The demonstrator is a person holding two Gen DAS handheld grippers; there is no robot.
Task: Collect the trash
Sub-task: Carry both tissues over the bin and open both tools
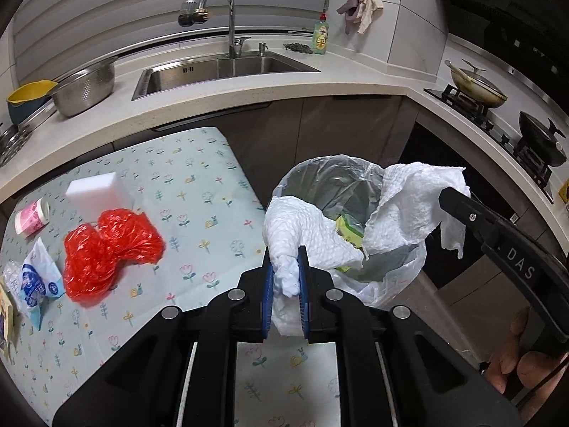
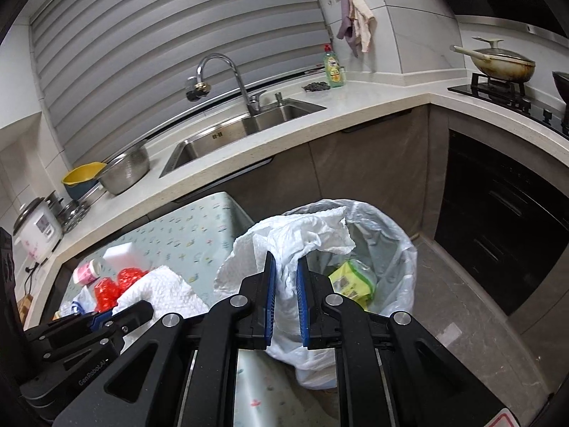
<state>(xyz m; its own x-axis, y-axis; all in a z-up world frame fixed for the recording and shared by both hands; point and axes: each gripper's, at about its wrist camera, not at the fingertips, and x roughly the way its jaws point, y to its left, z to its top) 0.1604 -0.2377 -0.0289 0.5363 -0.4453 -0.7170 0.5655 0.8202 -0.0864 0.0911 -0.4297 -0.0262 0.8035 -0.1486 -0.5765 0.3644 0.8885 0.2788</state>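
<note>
My left gripper (image 1: 286, 277) is shut on a twisted end of a crumpled white paper towel (image 1: 306, 235), at the near rim of the bin (image 1: 330, 174), which is lined with a clear bag. My right gripper (image 1: 451, 195) pinches more white towel (image 1: 409, 206) over the bin's right side. In the right wrist view the right gripper (image 2: 284, 277) is shut on that towel (image 2: 284, 235) above the bin (image 2: 387, 245). The left gripper (image 2: 135, 320) holds its towel (image 2: 167, 291) at lower left. I cannot tell whether it is one sheet. A yellow-green packet (image 2: 352, 281) lies inside the bin.
The floral-cloth table (image 1: 199, 192) left of the bin carries a red plastic bag (image 1: 110, 249), a white foam block (image 1: 94, 192), a pink cup (image 1: 32, 215) and a blue-white wrapper (image 1: 39, 281). Behind run the counter, sink (image 1: 220, 71) and stove with pans (image 1: 476, 85).
</note>
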